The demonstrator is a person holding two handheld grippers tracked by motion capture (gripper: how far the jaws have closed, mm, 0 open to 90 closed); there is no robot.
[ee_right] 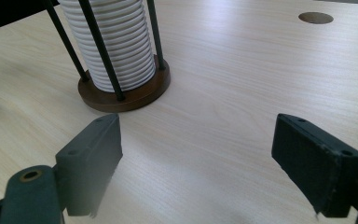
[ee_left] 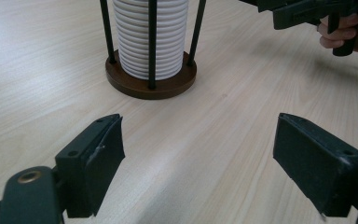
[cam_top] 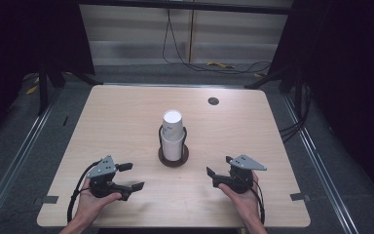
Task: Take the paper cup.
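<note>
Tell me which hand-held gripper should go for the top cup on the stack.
Probably either; slightly the left hand-held gripper. Both stand open and empty on either side of the cup stack in its holder, apart from it. The right hand-held gripper sits a little farther off.

No readable text, label, brand, number or sign anywhere. Only a faint small mark on the side of the top paper cup in the high view, too small and blurred to make out.
</note>
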